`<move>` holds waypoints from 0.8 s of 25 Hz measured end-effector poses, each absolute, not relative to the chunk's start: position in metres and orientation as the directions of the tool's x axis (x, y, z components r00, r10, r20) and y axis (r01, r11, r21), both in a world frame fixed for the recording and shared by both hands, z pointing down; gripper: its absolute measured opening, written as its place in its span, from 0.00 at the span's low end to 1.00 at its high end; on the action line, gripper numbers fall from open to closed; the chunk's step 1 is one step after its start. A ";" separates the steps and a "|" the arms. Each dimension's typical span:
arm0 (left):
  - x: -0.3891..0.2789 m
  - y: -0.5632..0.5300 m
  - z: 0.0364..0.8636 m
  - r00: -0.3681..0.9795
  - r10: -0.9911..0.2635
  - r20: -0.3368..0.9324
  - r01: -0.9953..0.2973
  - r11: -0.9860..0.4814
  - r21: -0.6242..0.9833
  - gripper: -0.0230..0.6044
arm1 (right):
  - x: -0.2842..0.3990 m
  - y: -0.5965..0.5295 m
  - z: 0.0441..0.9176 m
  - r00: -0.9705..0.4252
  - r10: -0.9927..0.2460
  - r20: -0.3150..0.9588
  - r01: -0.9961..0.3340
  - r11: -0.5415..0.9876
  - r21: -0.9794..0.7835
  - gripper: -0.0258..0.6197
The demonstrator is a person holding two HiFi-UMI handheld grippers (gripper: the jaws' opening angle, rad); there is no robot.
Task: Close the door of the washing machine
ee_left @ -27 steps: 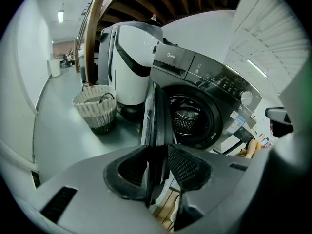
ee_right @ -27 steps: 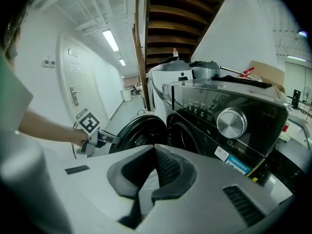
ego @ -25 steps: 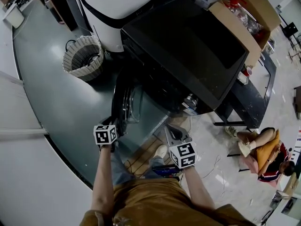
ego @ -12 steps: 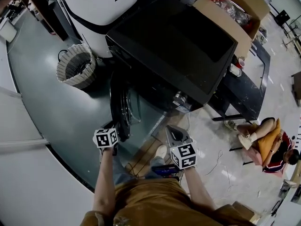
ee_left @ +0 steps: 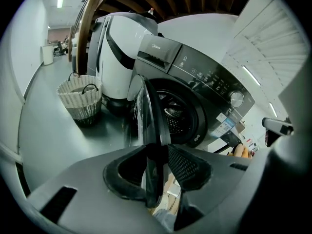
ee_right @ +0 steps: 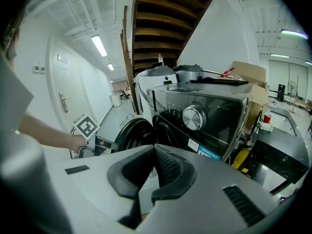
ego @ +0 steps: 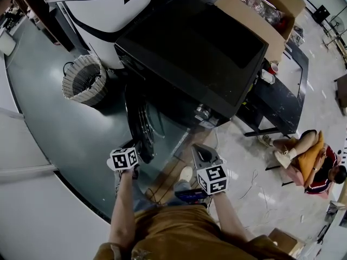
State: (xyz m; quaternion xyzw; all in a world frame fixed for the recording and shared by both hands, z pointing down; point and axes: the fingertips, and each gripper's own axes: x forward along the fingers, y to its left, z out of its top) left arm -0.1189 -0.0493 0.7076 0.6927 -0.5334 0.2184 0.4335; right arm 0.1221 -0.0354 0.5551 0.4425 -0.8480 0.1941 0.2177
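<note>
The black front-loading washing machine [ego: 190, 53] stands with its round door [ego: 142, 126] swung out on its left-side hinge. My left gripper [ego: 138, 145] holds the door's free edge: in the left gripper view the dark rim [ee_left: 148, 116] runs between the two pads of that gripper [ee_left: 158, 155], whose jaws are easing open slightly. The open drum [ee_left: 178, 113] shows behind it. My right gripper [ego: 199, 151] hangs shut and empty in front of the machine's right side; in its own view the tips [ee_right: 152, 152] meet, and the door [ee_right: 134, 133] and the left gripper's marker cube [ee_right: 86, 127] lie beyond.
A woven basket [ego: 81, 80] and a white appliance [ego: 103, 10] stand left of the machine. A cardboard box [ego: 255, 10] and a dark low bench [ego: 282, 107] are on its right. A person [ego: 309, 161] sits on the floor at the right.
My left gripper has moved sideways toward the machine's front with the door edge, and the door has swung in a little. The right gripper has shifted only slightly.
</note>
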 end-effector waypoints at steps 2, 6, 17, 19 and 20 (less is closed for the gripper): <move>-0.116 -0.050 0.708 0.340 -0.548 0.765 -0.926 -0.054 0.373 0.28 | 0.122 -0.036 0.555 -0.513 -0.667 0.540 -0.835 0.532 -0.137 0.06; -0.110 -0.052 0.709 0.342 -0.544 0.767 -0.925 -0.052 0.375 0.29 | 0.120 -0.037 0.556 -0.519 -0.664 0.538 -0.832 0.537 -0.140 0.06; -0.090 -0.059 0.709 0.363 -0.541 0.758 -0.916 -0.057 0.398 0.31 | 0.127 -0.036 0.552 -0.512 -0.676 0.530 -0.838 0.529 -0.135 0.06; -0.085 -0.060 0.709 0.367 -0.537 0.759 -0.915 -0.061 0.399 0.31 | 0.129 -0.034 0.553 -0.512 -0.675 0.531 -0.839 0.527 -0.138 0.06; -0.081 -0.061 0.709 0.371 -0.535 0.759 -0.913 -0.062 0.403 0.31 | 0.130 -0.034 0.553 -0.511 -0.676 0.530 -0.839 0.525 -0.140 0.06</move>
